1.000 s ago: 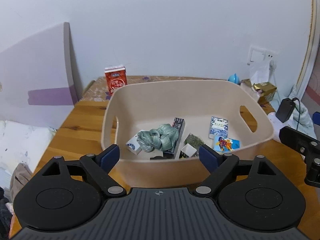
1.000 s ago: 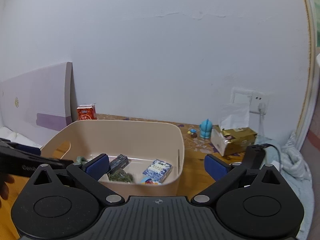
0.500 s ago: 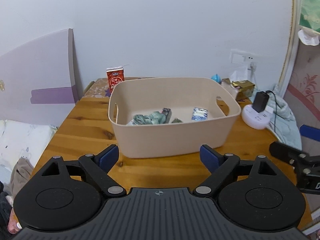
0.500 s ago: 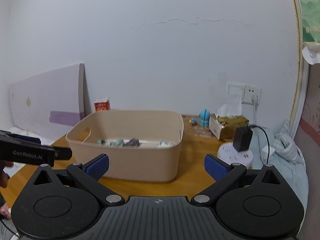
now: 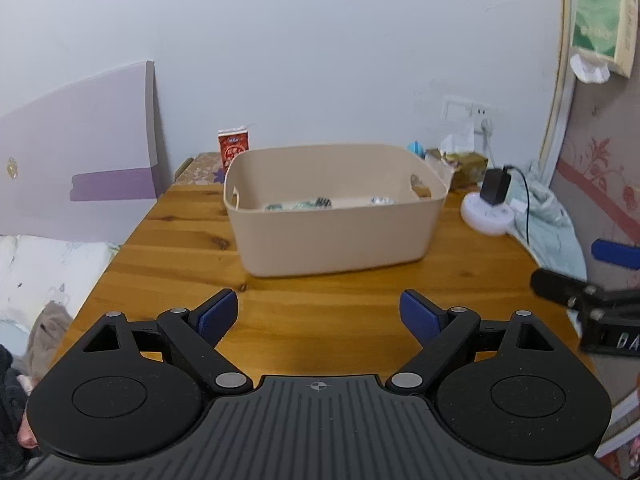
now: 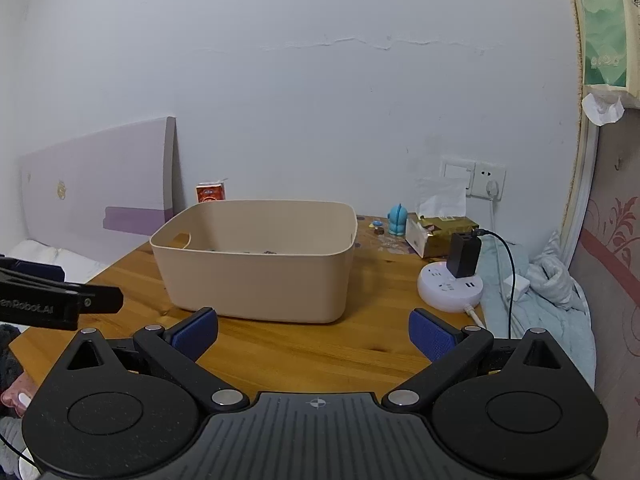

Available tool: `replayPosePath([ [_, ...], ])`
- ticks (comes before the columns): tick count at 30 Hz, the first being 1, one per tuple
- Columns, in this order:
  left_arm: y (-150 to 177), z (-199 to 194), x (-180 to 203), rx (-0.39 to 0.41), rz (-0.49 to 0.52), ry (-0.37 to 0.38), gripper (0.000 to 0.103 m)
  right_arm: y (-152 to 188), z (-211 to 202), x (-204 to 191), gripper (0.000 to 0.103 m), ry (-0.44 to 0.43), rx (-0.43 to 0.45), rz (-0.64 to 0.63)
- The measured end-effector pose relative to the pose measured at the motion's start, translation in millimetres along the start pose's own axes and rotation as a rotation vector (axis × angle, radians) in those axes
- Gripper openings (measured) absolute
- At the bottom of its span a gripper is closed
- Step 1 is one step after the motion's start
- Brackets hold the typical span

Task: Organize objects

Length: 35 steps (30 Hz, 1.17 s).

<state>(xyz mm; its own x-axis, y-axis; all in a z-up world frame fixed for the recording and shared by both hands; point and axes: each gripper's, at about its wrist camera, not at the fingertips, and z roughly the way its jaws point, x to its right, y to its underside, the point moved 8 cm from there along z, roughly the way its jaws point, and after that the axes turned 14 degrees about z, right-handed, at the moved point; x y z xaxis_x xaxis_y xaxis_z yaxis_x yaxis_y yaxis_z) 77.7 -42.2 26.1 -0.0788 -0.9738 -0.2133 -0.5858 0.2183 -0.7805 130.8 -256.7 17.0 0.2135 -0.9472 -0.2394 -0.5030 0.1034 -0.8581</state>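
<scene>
A beige plastic bin [image 5: 336, 232] stands on the wooden table [image 5: 192, 256]; it also shows in the right wrist view [image 6: 256, 280]. Small packets and a green cloth [image 5: 298, 205] lie inside it, mostly hidden by the near wall. My left gripper [image 5: 319, 314] is open and empty, held well back from the bin over the table's near part. My right gripper [image 6: 314, 334] is open and empty, also in front of the bin. Each gripper appears at the edge of the other's view.
A red carton [image 5: 233, 148] stands behind the bin by the wall. A blue figurine [image 6: 398, 220], a gold tissue box [image 6: 440, 234] and a white power strip with a black charger [image 6: 452, 288] sit at the right. A bed lies left of the table.
Both grippers have pulled back and away from the bin, which now looks smaller and farther off. Its contents have dropped out of sight behind its near wall. Both stay open.
</scene>
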Motion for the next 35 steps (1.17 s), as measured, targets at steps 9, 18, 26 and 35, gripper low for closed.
replayPosePath([
  [9,22,-25,-9,-0.042,-0.018,-0.017,0.09,10,-18,16,0.103,0.028,-0.027,0.02],
  [18,24,-40,-3,-0.033,-0.009,-0.002,0.09,15,-24,13,0.103,0.025,-0.05,0.007],
  [26,21,-39,-1,-0.034,-0.015,0.006,0.09,19,-21,7,0.103,-0.012,-0.091,0.017],
  [35,16,-25,-7,-0.042,-0.036,0.016,0.092,21,-5,12,0.103,-0.007,-0.126,0.013],
])
